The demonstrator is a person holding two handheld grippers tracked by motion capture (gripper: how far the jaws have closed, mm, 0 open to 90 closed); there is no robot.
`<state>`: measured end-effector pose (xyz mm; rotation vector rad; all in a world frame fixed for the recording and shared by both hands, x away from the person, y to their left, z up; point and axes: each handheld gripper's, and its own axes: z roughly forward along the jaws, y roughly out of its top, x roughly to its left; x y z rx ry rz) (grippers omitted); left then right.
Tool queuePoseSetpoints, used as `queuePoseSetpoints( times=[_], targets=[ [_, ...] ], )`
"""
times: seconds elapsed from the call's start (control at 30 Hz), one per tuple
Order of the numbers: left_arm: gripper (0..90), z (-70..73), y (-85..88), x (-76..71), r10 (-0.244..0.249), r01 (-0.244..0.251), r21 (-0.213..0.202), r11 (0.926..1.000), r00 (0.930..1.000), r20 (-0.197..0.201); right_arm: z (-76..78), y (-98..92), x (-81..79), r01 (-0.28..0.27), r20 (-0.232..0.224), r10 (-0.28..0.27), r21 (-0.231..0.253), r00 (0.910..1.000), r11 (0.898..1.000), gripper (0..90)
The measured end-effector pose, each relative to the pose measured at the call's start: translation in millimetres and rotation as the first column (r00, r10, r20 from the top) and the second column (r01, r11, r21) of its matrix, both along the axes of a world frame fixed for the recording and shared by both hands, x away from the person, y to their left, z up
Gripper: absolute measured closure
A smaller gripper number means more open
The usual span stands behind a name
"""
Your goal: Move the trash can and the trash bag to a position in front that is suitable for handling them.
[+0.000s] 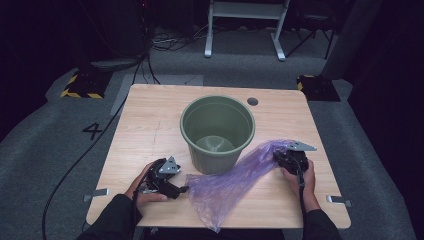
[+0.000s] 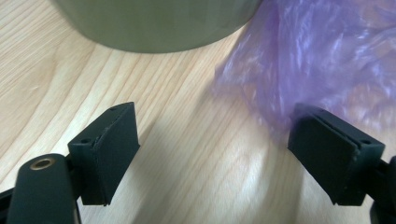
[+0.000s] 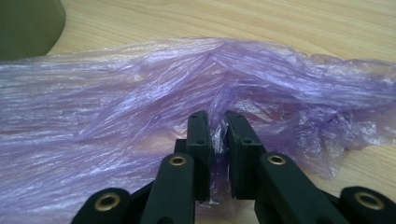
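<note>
The right gripper (image 3: 215, 140) pinches a fold of the purple plastic bag (image 1: 235, 182), jaws nearly together. The bag lies on the table (image 1: 150, 125), near and right of the green bucket (image 1: 217, 131). The left gripper (image 2: 215, 154) stands wide open, one finger (image 2: 334, 156) touching the bag's edge.

Dark long sleeves down to both wrists, probably black, though dim there. Left tongs (image 1: 172, 187): black body, grey three-cornered plate on top, two blocky matte black pads (image 2: 109, 151) with small screw holes, brass rivet just behind. Right tongs (image 3: 216, 140): same black build, grey plate, brass rivets along the arms, black cable trailing back.
</note>
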<state>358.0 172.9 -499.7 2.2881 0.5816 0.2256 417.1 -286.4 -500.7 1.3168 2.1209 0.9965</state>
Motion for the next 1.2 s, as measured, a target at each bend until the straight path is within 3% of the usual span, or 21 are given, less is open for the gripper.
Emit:
queuePoseSetpoints(
  times=[0.1, 0.27, 0.6, 0.77, 0.93, 1.2],
  targets=[
    [15.7, 6.6, 4.1, -5.1, 0.007, -0.007, -0.034, 0.9994, 0.9998, 0.017, 1.0, -7.0, -0.2, 0.031, 0.015, -0.031, 0.01, 0.9994, 0.999, 83.8],
    [15.8, 9.6, 9.3, -8.1, 0.035, -0.034, -0.024, 0.9991, 0.9988, 0.033, 3.9, -20.8, -0.5, 0.064, 0.026, -0.065, 0.038, 0.9975, 0.997, 85.4],
    [15.7, 2.5, 38.1, -6.5, 0.137, -0.137, -0.001, 0.9906, 0.9906, 0.006, 4.4, -29.0, -1.8, 0.047, 0.043, -0.049, 0.044, 0.9979, 0.998, 86.2],
    [15.7, -1.1, 39.8, -9.1, 0.135, -0.135, 0.034, 0.9902, 0.9908, -0.004, 3.5, -31.0, -0.3, 0.044, 0.04, -0.046, 0.038, 0.9981, 0.998, 86.2],
    [14.7, -4.8, 42.4, -9.6, 0.15, -0.15, 0.003, 0.9887, 0.9887, 0.006, 4.5, -32.8, 0.9, 0.038, 0.048, -0.04, 0.039, 0.9981, 0.999, 88.5],
    [12.9, -4.6, 41.2, -5.3, 0.149, -0.149, 0.005, 0.9888, 0.9888, -0.001, 8.5, -32.6, 2.4, 0.022, 0.07, -0.024, 0.035, 0.9972, 0.999, 89.5]
  ],
)
